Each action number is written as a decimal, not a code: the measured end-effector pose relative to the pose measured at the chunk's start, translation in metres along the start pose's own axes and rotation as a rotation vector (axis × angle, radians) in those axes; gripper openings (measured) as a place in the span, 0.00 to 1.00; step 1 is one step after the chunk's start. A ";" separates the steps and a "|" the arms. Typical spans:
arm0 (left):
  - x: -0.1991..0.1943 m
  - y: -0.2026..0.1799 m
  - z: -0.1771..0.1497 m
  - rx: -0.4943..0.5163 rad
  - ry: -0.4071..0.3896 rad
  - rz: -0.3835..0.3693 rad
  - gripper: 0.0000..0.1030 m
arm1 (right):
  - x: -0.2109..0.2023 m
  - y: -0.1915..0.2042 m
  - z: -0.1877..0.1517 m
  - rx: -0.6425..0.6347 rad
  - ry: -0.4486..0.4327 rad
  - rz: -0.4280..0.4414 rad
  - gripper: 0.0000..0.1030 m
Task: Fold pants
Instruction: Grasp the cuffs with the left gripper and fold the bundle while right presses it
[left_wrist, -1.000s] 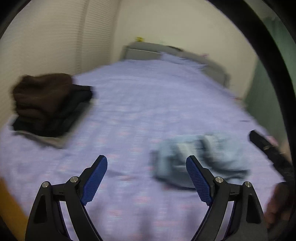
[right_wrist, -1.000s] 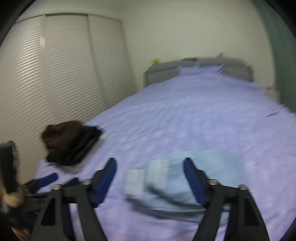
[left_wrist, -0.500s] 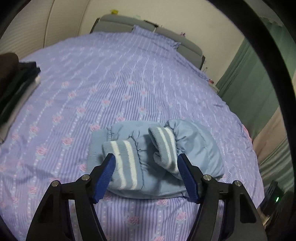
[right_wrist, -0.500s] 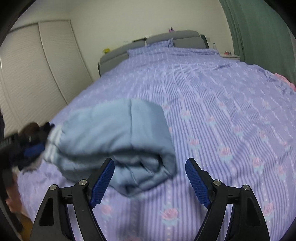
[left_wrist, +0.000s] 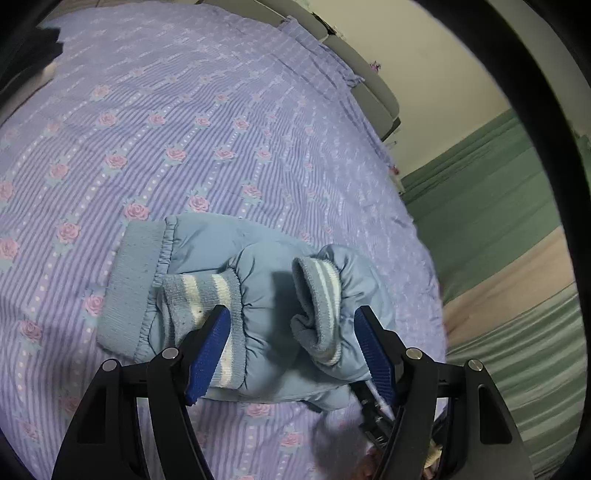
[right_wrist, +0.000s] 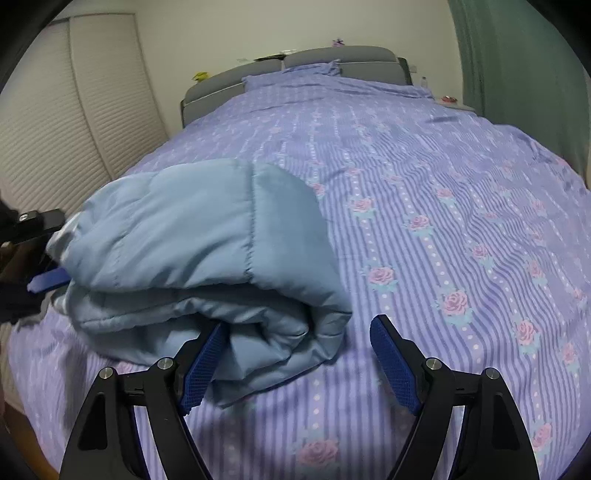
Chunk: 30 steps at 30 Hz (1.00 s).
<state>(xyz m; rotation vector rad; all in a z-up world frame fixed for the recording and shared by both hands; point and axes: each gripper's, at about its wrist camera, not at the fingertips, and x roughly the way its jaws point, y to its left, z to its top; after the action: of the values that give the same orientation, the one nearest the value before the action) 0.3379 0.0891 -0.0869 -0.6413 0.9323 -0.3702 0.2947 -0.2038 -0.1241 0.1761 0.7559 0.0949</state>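
Now that both claws have come in close, the purple bed (right_wrist: 424, 177) fills less of the view and the blue pants (left_wrist: 266, 280) lie folded near its edge. The left gripper (left_wrist: 291, 350) is wide over the striped cuffs (left_wrist: 199, 291). The right gripper (right_wrist: 295, 360) is wide at the fold, holding nothing.

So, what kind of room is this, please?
Most likely a bedroom in a home. The light blue pants lie on a bed with a purple floral cover and a grey padded headboard. White louvred closet doors and a green curtain line the walls.
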 end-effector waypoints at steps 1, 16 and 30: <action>0.004 -0.002 0.001 0.020 0.010 0.022 0.67 | 0.001 0.000 0.001 -0.002 0.001 -0.001 0.78; 0.013 -0.040 -0.002 0.068 0.043 0.028 0.64 | 0.001 0.014 0.005 -0.101 -0.030 -0.009 0.77; -0.035 -0.034 -0.003 0.108 -0.063 0.060 0.16 | -0.003 0.012 0.007 -0.031 -0.051 -0.010 0.77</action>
<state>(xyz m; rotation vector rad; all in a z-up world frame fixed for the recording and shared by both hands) 0.3154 0.0811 -0.0443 -0.5222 0.8632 -0.3422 0.2967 -0.1930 -0.1147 0.1449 0.7037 0.0927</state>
